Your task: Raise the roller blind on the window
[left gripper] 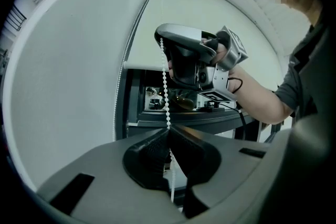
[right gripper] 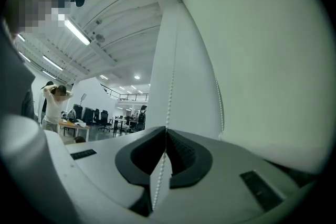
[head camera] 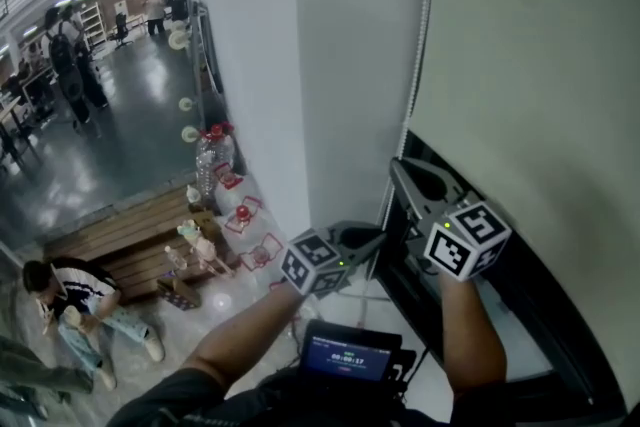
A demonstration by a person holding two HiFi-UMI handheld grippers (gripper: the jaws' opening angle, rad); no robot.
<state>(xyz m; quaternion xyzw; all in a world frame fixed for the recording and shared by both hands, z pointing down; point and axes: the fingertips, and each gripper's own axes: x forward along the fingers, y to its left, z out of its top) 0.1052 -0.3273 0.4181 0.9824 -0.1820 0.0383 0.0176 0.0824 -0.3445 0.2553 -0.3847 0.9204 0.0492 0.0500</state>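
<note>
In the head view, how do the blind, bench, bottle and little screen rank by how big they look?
1. blind
2. bench
3. screen
4. bottle
The screen is nearest the camera, so its rank over the bottle may mislead.

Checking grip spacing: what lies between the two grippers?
A thin white bead chain, from left gripper up to right gripper; left gripper view shows it.

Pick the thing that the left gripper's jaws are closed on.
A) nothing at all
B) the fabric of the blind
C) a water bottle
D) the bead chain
D: in the left gripper view, the left gripper has its jaws pressed together on the bead chain, which hangs down and passes between them.
</note>
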